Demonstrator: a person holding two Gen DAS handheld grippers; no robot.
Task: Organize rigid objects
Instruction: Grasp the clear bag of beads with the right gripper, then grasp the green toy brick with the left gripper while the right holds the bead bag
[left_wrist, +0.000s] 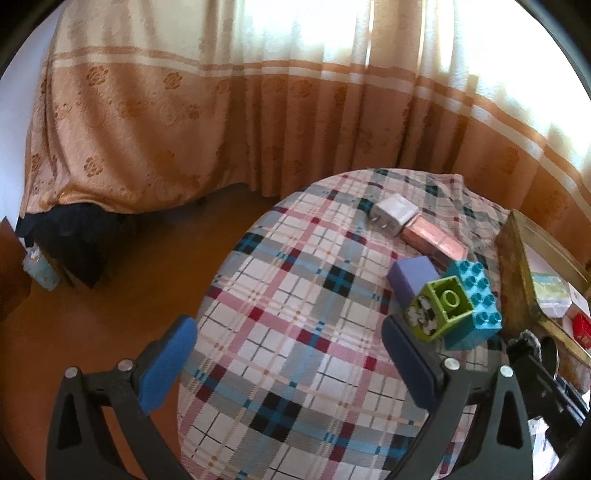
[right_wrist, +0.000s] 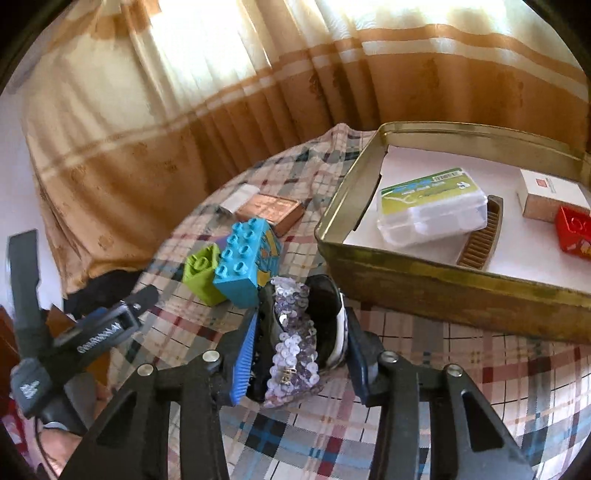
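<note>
On the plaid-covered table (left_wrist: 295, 332) lie a white charger (left_wrist: 393, 214), a copper-pink box (left_wrist: 434, 242), a purple block (left_wrist: 413, 280), a green brick (left_wrist: 439, 310) and a teal brick (left_wrist: 476, 306). My left gripper (left_wrist: 286, 325) hangs open over bare cloth, its right finger close to the green brick. My right gripper (right_wrist: 301, 317) is shut on a purple sequinned, black-and-white object (right_wrist: 295, 343), just in front of the teal brick (right_wrist: 245, 258) and the green brick (right_wrist: 201, 271). A brass-coloured tin (right_wrist: 424, 280) stands to the right.
Inside the tin lie a clear plastic case (right_wrist: 432, 210), a brown comb (right_wrist: 482, 236), a white and tan carton (right_wrist: 550, 199) and a red brick (right_wrist: 574, 232). Curtains (left_wrist: 258, 110) hang behind the table. The floor (left_wrist: 129, 295) drops away on the left.
</note>
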